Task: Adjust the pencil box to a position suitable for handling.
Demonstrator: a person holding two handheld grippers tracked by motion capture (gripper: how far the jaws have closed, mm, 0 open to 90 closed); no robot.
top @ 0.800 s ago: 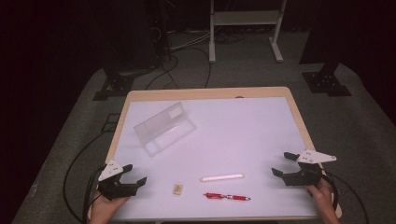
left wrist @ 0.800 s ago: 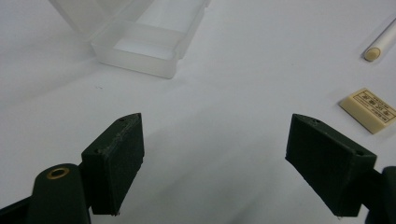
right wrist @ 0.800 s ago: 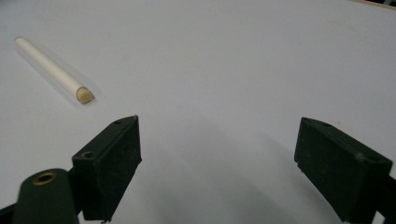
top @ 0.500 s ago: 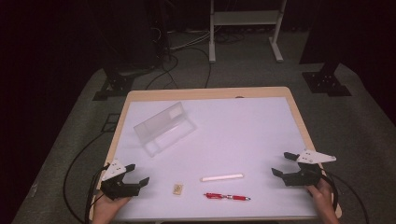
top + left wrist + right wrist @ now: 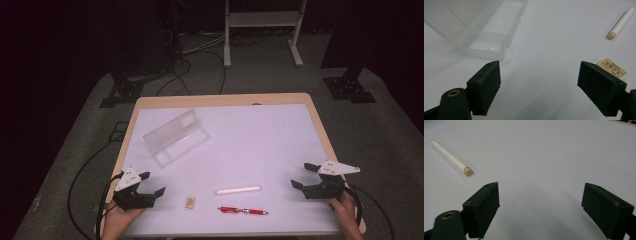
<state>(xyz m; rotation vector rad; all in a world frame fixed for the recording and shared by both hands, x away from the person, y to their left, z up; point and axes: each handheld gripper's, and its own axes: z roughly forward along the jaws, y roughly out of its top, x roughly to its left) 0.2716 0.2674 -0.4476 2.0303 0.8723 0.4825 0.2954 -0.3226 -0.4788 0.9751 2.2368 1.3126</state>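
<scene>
The left tool (image 5: 150, 184) had barely shifted, open and empty beside the label (image 5: 189, 201); right tool (image 5: 301, 175) open, nothing picked up yet.

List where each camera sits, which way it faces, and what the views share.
High view: above the person's side, looking forward and down on the table; both hands, left gripper, right gripper.
Left gripper view: along open jaws toward the clear box and label.
Right gripper view: along open jaws over bare table.
All three show the white stick.
</scene>
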